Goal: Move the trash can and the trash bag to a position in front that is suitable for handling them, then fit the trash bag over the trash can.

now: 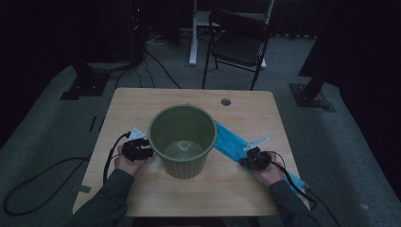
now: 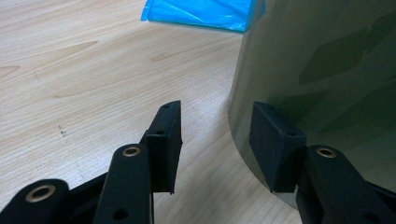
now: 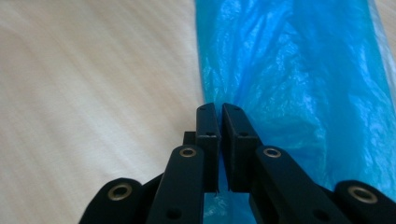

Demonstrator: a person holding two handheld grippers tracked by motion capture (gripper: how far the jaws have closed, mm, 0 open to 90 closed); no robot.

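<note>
A green ribbed plastic bin [image 1: 184,163] stands upright and empty in the middle of the wooden table [image 1: 142,104]. My left gripper [image 1: 144,152] sits open at the bin's left side. In the left gripper view its jaws [image 2: 217,109] stand apart, the right one close against the bin's wall [image 2: 327,70]. A blue plastic bag [image 1: 231,144] lies flat on the table to the right of the bin, partly hidden behind it. My right gripper [image 1: 246,161] rests at the bag's near edge. In the right gripper view the right gripper [image 3: 219,107] is shut, pinching the wrinkled blue bag [image 3: 299,70].
A round cable hole [image 1: 225,101] is near the table's far edge. Behind the table stand a black folding chair [image 1: 239,40] and a white desk leg [image 1: 193,33]. Cables [image 1: 42,175] trail over the grey floor on the left. A corner of the bag [image 2: 201,11] lies beyond the bin.
</note>
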